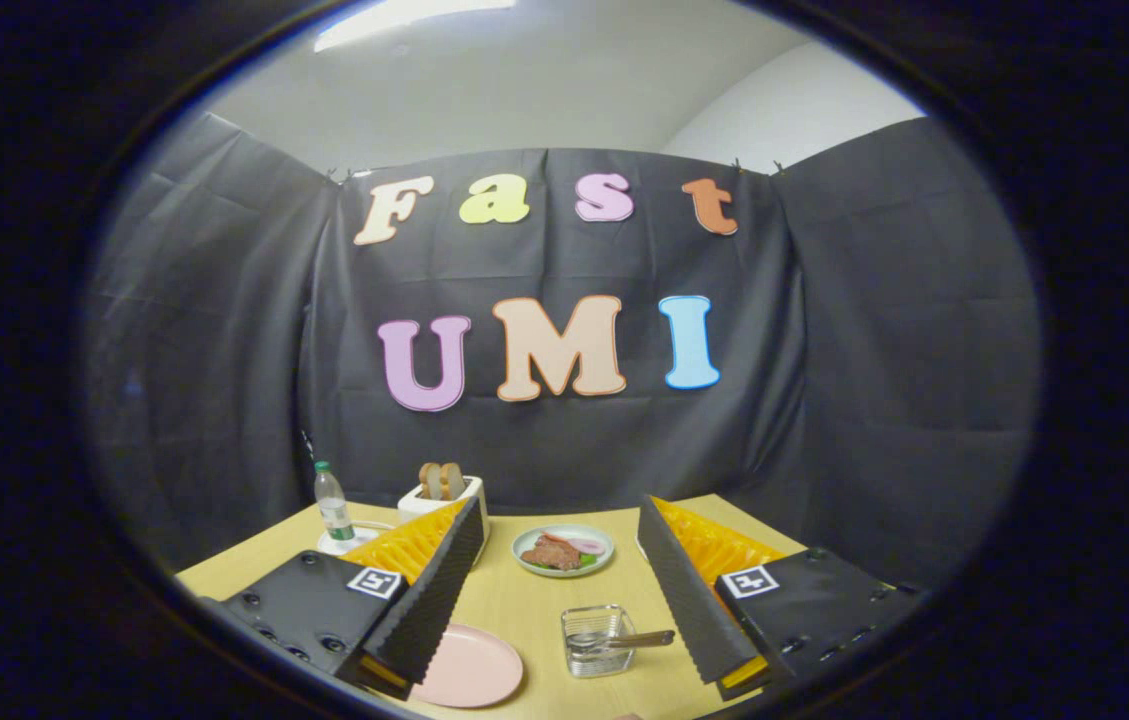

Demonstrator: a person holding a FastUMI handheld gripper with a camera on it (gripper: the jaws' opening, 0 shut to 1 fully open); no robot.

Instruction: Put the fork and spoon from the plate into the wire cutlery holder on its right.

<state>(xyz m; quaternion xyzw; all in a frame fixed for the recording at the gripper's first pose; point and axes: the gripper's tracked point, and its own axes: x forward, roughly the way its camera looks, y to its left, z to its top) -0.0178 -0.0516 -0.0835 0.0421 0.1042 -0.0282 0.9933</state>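
My gripper [560, 512] is open, its two black ridged fingers [424, 600] spread wide above the wooden table. Between them, near the left finger, lies the pink plate [469, 668]; the part that shows is bare, and the finger covers its left edge. To the plate's right stands the small square wire cutlery holder [596, 640]. Metal cutlery [636, 638] rests in it, with a handle sticking out towards the right finger. I cannot tell fork from spoon. Nothing is held between the fingers.
Beyond the holder sits a pale plate of food [562, 551]. A white toaster with bread slices [441, 494] and a water bottle [332, 506] stand at the back left of the table [514, 600]. Black cloth walls close the booth behind.
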